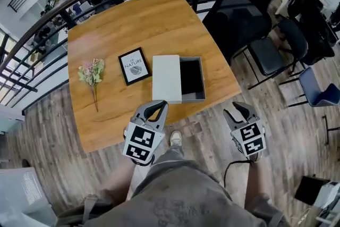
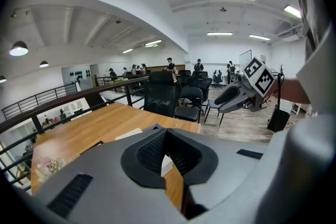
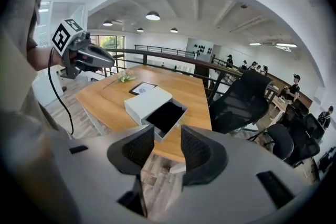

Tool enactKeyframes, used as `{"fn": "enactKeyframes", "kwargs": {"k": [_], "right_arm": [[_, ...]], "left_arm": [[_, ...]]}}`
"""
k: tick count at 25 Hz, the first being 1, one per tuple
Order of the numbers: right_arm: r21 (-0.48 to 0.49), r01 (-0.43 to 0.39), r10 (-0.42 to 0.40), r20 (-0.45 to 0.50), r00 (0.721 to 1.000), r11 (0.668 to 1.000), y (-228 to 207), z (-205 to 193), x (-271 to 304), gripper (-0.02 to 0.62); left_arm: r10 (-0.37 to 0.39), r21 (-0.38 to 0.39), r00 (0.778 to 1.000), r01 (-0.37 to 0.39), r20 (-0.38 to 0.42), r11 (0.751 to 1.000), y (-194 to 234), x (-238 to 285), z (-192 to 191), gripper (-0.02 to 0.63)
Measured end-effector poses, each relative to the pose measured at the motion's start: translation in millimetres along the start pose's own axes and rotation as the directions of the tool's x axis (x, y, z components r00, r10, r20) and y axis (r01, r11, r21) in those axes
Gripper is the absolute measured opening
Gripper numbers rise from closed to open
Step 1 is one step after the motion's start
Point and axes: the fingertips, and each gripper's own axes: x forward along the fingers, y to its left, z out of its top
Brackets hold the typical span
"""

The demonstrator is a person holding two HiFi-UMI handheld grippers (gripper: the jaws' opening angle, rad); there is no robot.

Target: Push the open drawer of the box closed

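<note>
The drawer [image 1: 192, 78] stands pulled out from the right end of the box [image 1: 166, 78]. My right gripper [image 1: 240, 109], jaws slightly apart and empty, hangs nearer that end. I'd press it flat on the drawer's outer wall and brace the box with the left gripper [image 1: 158, 105], jaws together on nothing. Only the right gripper view shows the drawer's black inside clearly.

- Head view: you look steeply down from past the near edge of the table [image 1: 101, 130], with the whole top in frame.
- Left gripper view: low and close, facing across the tabletop toward the chairs [image 2: 163, 94].
- Right gripper view: higher, off the table, facing the box [image 3: 148, 102], which the head view shares.
</note>
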Motion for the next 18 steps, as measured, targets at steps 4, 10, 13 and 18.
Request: {"fn": "enactKeyframes", "kwargs": {"k": [4,10,13,18], "right_arm": [[-0.035,-0.012,0.008,-0.095,0.995,0.999,-9.6,-8.3,47.6,0.172],[-0.073,-0.063,0.047,-0.204,0.978,0.995,-15.2,-17.4,97.1,0.162],[-0.064,-0.094,0.076,-0.241,0.968,0.994,-18.5,-22.9,117.7,0.160],[0.006,-0.154,0.150,-0.265,0.952,0.988,-24.7,-28.3,152.8,0.155]], "left_arm": [[-0.042,-0.062,0.998,0.038,-0.053,0.997,26.1,33.0,-23.6,0.017],[-0.093,-0.105,0.982,0.076,-0.163,0.992,44.3,68.5,-63.6,0.017],[-0.113,-0.124,0.974,0.089,-0.198,0.988,50.0,80.3,-76.9,0.017],[-0.122,-0.150,0.963,0.087,-0.242,0.985,57.9,98.5,-91.8,0.017]]}}
